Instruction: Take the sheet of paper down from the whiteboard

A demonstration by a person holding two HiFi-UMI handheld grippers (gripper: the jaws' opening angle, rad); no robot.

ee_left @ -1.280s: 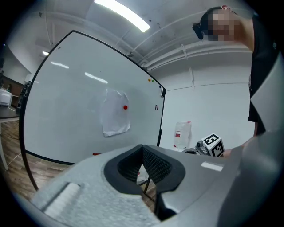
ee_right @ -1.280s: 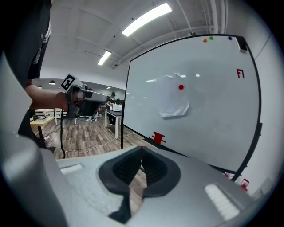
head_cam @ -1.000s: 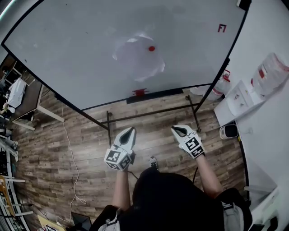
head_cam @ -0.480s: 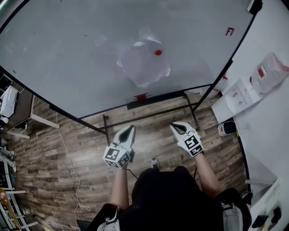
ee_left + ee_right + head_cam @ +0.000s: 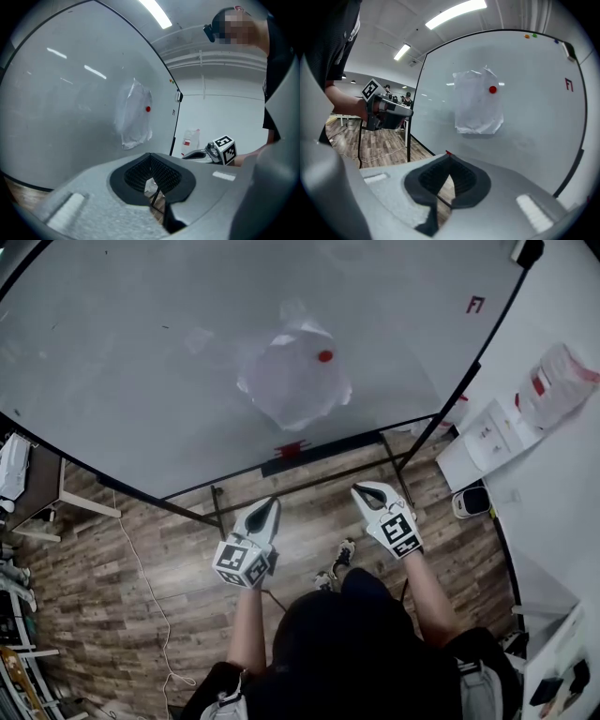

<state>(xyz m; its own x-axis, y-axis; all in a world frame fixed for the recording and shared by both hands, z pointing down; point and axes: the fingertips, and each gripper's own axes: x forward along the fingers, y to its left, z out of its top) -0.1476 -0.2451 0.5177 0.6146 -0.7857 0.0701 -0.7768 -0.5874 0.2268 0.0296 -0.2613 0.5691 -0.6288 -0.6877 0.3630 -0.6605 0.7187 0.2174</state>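
A crumpled white sheet of paper hangs on the big whiteboard, pinned near its top right corner by a red magnet. Both grippers are held out above the wooden floor, short of the board and touching nothing. My left gripper is shut and empty; the left gripper view has the paper and magnet ahead, above its closed tips. My right gripper is shut and empty too. Its own view shows the paper and magnet beyond its tips.
The board's black tray carries a small red item, and the stand's bars run beneath it. A white cabinet and a water jug stand at the right wall. A cable trails over the floor at left.
The person has stepped closer to the board, one foot now forward. Both grippers have moved toward the board, still shut. The paper sits lower and larger in the head view.
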